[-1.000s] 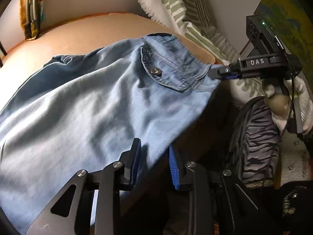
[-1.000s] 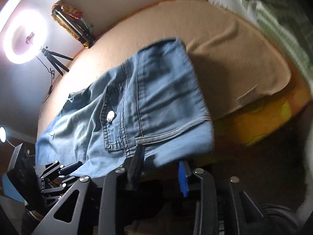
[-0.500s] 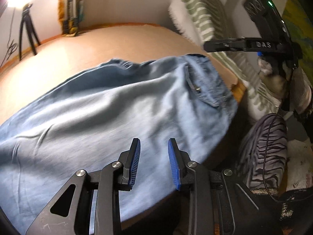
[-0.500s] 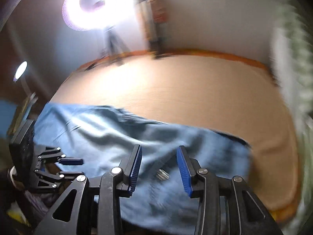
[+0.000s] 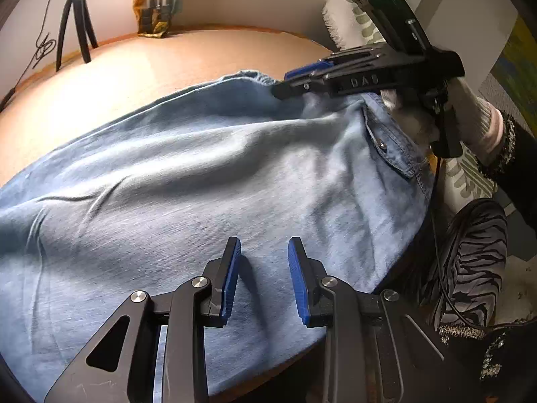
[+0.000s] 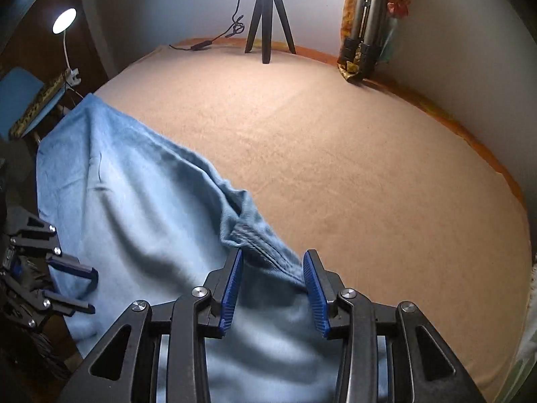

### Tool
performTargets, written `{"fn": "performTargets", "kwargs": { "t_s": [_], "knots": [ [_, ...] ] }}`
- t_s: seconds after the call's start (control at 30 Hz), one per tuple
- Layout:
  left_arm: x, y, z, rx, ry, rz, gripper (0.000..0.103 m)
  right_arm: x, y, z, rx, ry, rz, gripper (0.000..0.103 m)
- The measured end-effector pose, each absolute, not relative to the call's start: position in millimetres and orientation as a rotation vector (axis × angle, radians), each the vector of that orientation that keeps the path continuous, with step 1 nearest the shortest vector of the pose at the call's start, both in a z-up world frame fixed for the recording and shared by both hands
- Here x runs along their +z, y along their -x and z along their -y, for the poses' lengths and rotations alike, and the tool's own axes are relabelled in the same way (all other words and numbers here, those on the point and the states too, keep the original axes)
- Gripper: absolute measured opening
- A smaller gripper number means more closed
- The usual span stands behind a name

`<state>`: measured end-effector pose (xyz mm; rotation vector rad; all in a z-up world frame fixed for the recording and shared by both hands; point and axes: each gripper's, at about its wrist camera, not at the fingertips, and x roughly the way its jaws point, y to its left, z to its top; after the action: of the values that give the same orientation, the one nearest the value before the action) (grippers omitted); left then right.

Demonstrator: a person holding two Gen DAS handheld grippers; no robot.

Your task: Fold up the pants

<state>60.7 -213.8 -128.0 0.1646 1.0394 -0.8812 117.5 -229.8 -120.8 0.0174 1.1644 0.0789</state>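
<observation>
Light blue denim pants [image 5: 201, 184] lie spread on the tan bed cover, with the waistband and buttoned back pocket [image 5: 386, 144] at the right. My left gripper [image 5: 263, 252] hovers open over the leg fabric near the bed's front edge, with nothing between its pads. It also shows at the left edge of the right wrist view as the left gripper [image 6: 77, 288]. My right gripper [image 6: 272, 258] is open, low over the far corner of the waistband [image 6: 255, 238], and the band's folded edge runs between its jaws. From the left wrist, the right gripper [image 5: 288, 82] reaches in from the right.
The tan bed cover [image 6: 335, 151] stretches bare behind the pants. A small black tripod [image 6: 268, 16] and a folded tripod [image 6: 365, 27] stand at the back wall. A striped pillow [image 5: 352, 23] lies at the right, and a lamp [image 6: 63, 20] at the left. A person's patterned trouser leg [image 5: 476, 252] is beside the bed.
My right gripper left the near waistband corner, rolled and swung across to the far corner. My left gripper moved from the pants' front edge to over the fabric.
</observation>
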Motion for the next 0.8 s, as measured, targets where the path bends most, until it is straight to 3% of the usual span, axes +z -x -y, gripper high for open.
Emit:
{"fn": "performTargets", "kwargs": {
  "t_s": [0.27, 0.4, 0.5, 0.8],
  "knots": [
    [-130.7, -63.9, 208.6, -0.872, -0.152, -1.047, 0.027, -122.3, -126.2, 225.2, 0.181, -0.044, -1.177, 0.036],
    [-130.7, -64.7, 204.2, -0.869, -0.135, -1.053, 0.027, -128.0, -130.1, 229.7, 0.151, -0.052, -1.178, 0.007],
    [-132.2, -64.2, 204.3, -0.871, -0.141, -1.051, 0.027, -122.1, -136.0, 235.1, 0.104, -0.035, -1.148, 0.0],
    [-130.7, -62.6, 205.5, -0.867, -0.148, -1.048, 0.027, -142.9, -171.2, 250.5, 0.012, 0.004, -1.189, 0.0]
  ]
}}
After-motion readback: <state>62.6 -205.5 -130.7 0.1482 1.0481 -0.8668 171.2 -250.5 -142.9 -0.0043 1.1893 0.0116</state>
